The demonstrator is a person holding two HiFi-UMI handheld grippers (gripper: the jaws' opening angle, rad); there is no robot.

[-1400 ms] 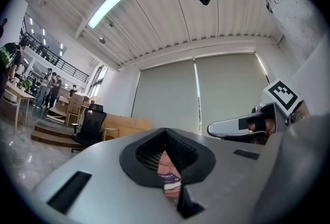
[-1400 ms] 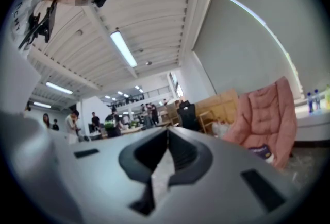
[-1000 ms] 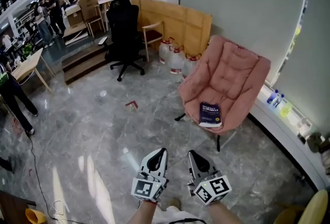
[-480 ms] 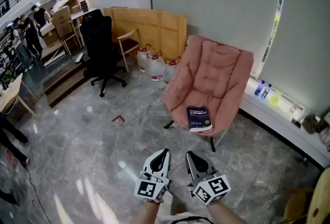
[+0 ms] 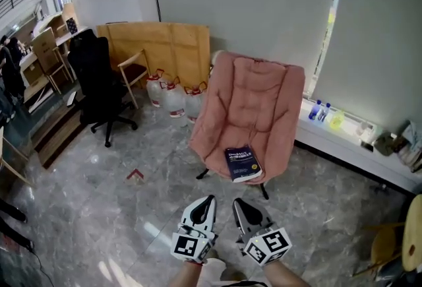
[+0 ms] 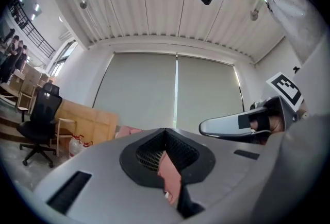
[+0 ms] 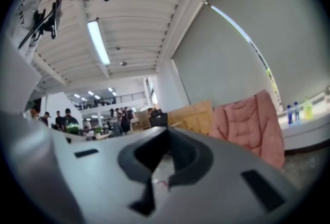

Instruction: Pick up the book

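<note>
Two closed grippers held low, facing a pink chair with the book on its seat.

Nearest, the left gripper (image 5: pixel 206 201) and right gripper (image 5: pixel 239 204) sit side by side above the grey floor (image 5: pixel 99 213), each with its jaws together and nothing between them. Ahead, well apart from both, the dark blue book (image 5: pixel 242 164) lies flat at the front of the pink chair (image 5: pixel 254 97). Farther back stand water jugs (image 5: pixel 173 97), a wooden panel (image 5: pixel 158 48) and a black office chair (image 5: pixel 99 84).
</note>
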